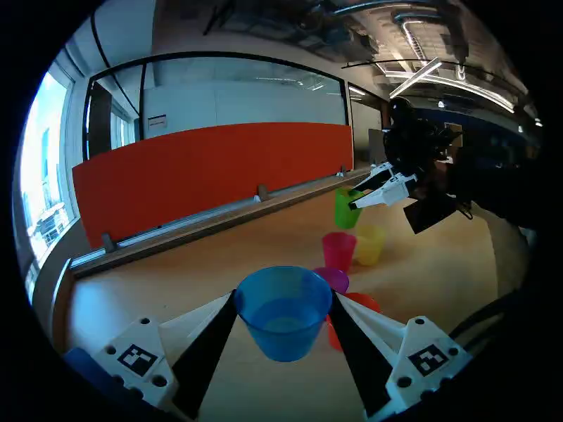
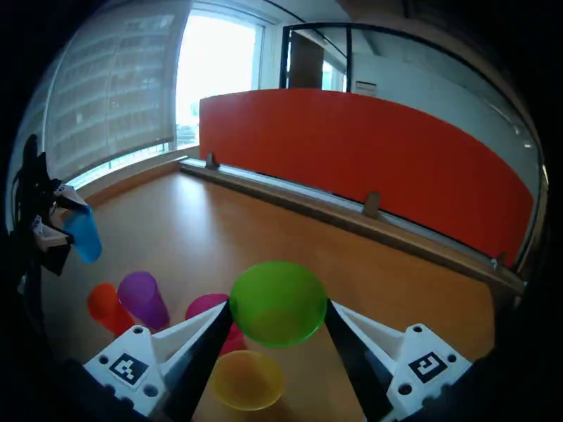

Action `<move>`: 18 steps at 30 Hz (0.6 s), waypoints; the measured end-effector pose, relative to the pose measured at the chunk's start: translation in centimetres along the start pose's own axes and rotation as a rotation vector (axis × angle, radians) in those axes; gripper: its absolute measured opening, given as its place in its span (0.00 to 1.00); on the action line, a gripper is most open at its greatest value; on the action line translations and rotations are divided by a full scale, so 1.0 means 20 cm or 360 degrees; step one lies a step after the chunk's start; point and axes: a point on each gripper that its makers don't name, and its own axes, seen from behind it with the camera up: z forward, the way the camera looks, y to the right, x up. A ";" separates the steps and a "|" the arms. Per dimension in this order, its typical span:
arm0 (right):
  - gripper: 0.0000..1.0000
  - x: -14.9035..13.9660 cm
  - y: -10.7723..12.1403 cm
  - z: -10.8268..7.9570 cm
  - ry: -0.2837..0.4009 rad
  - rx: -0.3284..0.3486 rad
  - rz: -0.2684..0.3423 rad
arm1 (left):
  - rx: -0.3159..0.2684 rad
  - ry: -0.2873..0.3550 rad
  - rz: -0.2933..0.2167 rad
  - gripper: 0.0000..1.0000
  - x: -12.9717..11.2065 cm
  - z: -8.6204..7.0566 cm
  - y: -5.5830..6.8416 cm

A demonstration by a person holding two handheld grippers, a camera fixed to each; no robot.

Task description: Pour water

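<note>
In the left gripper view my left gripper (image 1: 283, 313) is shut on a blue cup (image 1: 283, 311) with water in its bottom, held upright above the wooden table (image 1: 176, 281). Farther off, the right gripper (image 1: 360, 197) holds a green cup (image 1: 345, 208). In the right gripper view my right gripper (image 2: 279, 309) is shut on that green cup (image 2: 278, 302), which looks empty. At the far left there, the left gripper (image 2: 60, 221) carries the blue cup (image 2: 84, 235).
On the table stand a pink cup (image 1: 338, 250), a yellow cup (image 1: 369, 243), a purple cup (image 1: 333, 279) and an orange cup (image 1: 352, 309). An orange partition (image 1: 211, 169) runs along the table's far edge. Windows (image 2: 211, 77) lie beyond.
</note>
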 end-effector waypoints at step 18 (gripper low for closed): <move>0.94 0.17 -0.14 -0.17 0.0328 0.0028 -0.0073 | -0.0001 0.0026 0.0005 0.88 0.03 -0.03 0.02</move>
